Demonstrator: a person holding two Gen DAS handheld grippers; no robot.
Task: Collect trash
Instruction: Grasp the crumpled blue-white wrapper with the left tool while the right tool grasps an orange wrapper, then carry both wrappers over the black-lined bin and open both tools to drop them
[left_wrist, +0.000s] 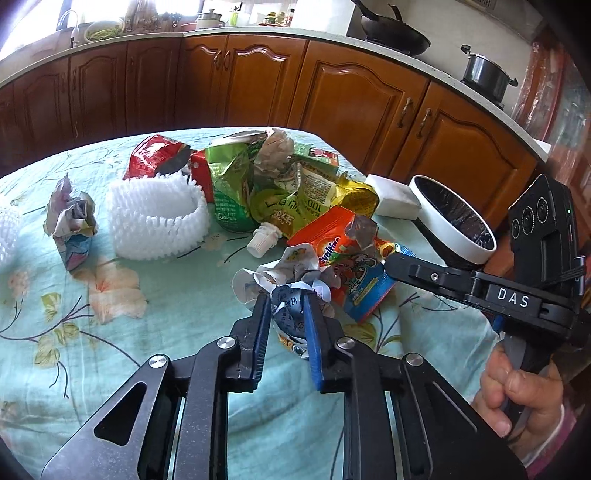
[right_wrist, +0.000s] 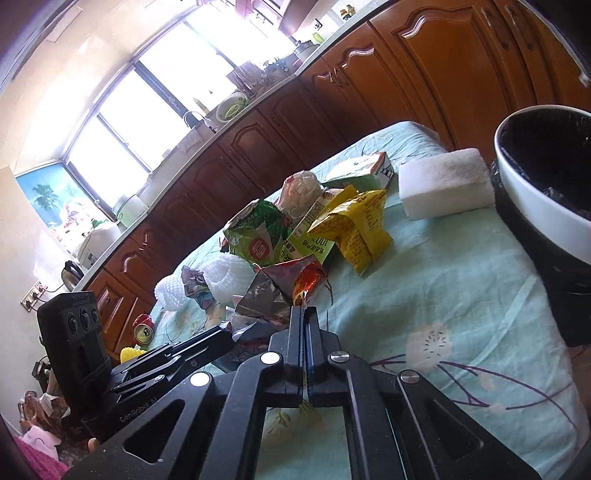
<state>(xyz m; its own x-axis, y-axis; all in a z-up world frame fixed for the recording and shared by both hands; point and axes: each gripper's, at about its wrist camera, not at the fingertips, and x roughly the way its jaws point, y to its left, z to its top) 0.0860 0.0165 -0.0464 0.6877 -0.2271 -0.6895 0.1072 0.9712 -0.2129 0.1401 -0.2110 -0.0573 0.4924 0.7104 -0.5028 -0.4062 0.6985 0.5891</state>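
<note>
I've got the left claw (left_wrist: 286, 306) pinching a crumpled paper wad (left_wrist: 280, 291), blue pads pressed on either side of it, right at the near edge of the trash pile (left_wrist: 258, 192) on the tabletop (left_wrist: 74, 350). My left claw tilts down and forward into the pile. There's open flowered cloth in front of me and off to the left, all the way to the tabletop's edge; ahead it's crowded.

Over on the right, my right claw (right_wrist: 303, 314) is pressed together on the corner of the orange snack wrapper (right_wrist: 306, 280), with only a thin edge of foil between the pads. In the left view that claw (left_wrist: 391, 264) reaches in level from the right side, and I can see the hand (left_wrist: 517, 391) wrapped around its handle low at the frame's right. The wrapper (left_wrist: 343, 258) lies flat, its long axis running away from the wad toward the pile's middle, with the silver inside showing in the right view.

The trash bin (right_wrist: 546, 192), white rim and black liner, stands at the tabletop's right side with its mouth tipped toward the pile, just beside a white foam block (right_wrist: 443, 184). Between the wrapper and that bin I've got a clear stretch of cloth. Farther left, a white foam net (left_wrist: 159, 221) and another crumpled paper (left_wrist: 72, 221) sit apart from the heap.
</note>
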